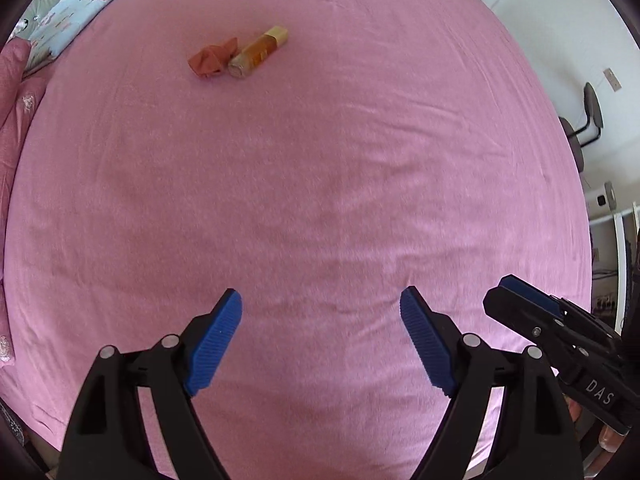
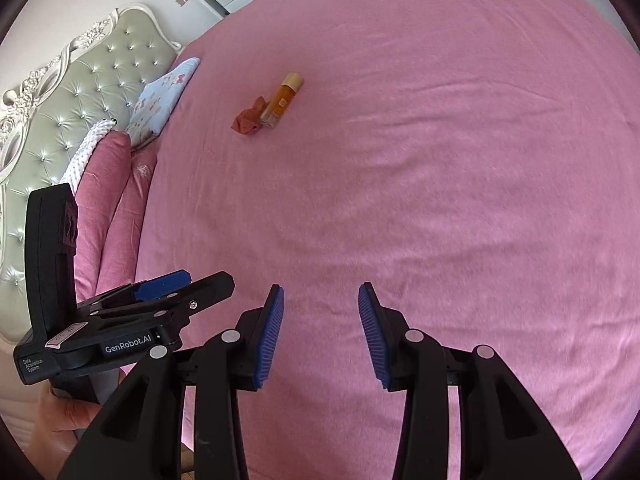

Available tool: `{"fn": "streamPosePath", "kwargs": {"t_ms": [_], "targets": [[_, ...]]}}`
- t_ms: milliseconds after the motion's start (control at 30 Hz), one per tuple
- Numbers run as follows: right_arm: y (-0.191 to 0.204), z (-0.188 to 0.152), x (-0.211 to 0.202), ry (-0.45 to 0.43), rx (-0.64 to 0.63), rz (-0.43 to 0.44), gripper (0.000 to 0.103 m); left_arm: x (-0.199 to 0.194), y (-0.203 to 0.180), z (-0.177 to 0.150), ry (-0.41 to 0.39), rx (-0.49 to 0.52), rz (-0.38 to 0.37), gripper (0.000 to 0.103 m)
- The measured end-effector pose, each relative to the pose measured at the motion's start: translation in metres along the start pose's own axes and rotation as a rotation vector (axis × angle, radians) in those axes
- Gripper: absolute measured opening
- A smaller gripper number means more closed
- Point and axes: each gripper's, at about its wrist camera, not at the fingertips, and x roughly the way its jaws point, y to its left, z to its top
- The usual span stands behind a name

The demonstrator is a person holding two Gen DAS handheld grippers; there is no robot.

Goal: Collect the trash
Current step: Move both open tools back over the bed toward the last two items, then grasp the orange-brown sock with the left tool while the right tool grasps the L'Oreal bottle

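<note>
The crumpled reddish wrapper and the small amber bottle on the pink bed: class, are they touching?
Touching. In the left wrist view the crumpled reddish wrapper presses against the small amber bottle with no pink sheet between them.

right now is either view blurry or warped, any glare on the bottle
Left wrist view: strong fisheye bulge, bed sheet softly smeared, bottle soft but no clear glare. Right wrist view: same warp with dark corners, bottle a little crisper, headboard shiny.
</note>
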Motion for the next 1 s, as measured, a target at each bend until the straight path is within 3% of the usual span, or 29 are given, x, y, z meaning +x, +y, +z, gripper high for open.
{"fn": "streamPosePath", "kwargs": {"t_ms": [300,433,600,833,933,1000], "targets": [[0.019,0.091,0.084,0.003,-0.058,0.001,0.039,0.045,0.073,0.098,-0.044,-0.112,0.03,0.081],[0.017,0.122,0.128,0.01,-0.026,0.0,0.039,0.072,0.105,0.146,-0.064,-0.142,0.044,0.081],[0.014,0.149,0.166,0.014,0.003,0.009,0.039,0.099,0.13,0.203,-0.09,-0.139,0.049,0.081],[0.015,0.178,0.201,0.019,0.046,0.045,0.039,0.132,0.15,0.246,-0.082,-0.172,0.029,0.08],[0.022,0.19,0.213,0.016,0.043,0.034,0.039,0.152,0.155,0.263,-0.049,-0.143,0.061,0.057],[0.03,0.195,0.221,0.023,0.023,0.023,0.039,0.16,0.156,0.269,-0.035,-0.152,0.028,0.042]]}}
